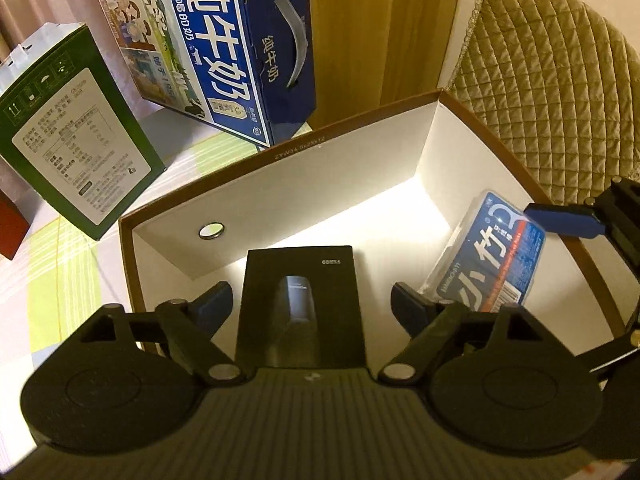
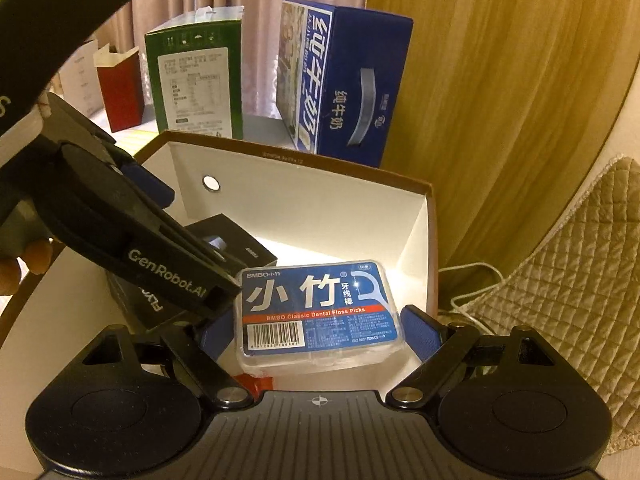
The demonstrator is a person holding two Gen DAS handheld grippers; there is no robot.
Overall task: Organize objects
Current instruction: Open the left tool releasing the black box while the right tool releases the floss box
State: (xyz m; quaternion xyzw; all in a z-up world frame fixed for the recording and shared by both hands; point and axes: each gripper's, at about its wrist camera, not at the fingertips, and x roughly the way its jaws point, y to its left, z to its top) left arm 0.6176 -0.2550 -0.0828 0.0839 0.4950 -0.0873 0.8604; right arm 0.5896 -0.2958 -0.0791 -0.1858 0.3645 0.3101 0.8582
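An open carton [image 1: 280, 152], brown outside and white inside, stands on the table. In the left wrist view a black box [image 1: 300, 292] rests inside it between my left gripper's [image 1: 312, 304] blue pads, which stand open with a gap on each side. My right gripper [image 2: 318, 334] is shut on a clear box of dental floss picks [image 2: 320, 308] with a blue label, held tilted over the carton's [image 2: 300, 160] right half. That floss box [image 1: 484, 256] also shows to the right of the black box. The left gripper [image 2: 140, 240] crosses the right wrist view over the black box [image 2: 240, 248].
Behind the carton stand a blue milk case [image 1: 224, 52] and a green box [image 1: 72, 136], with a red box [image 2: 120, 88] further left. A quilted chair cushion [image 2: 580, 280] and a white cable [image 2: 472, 280] lie right of the carton. A wooden panel [image 2: 500, 80] rises behind.
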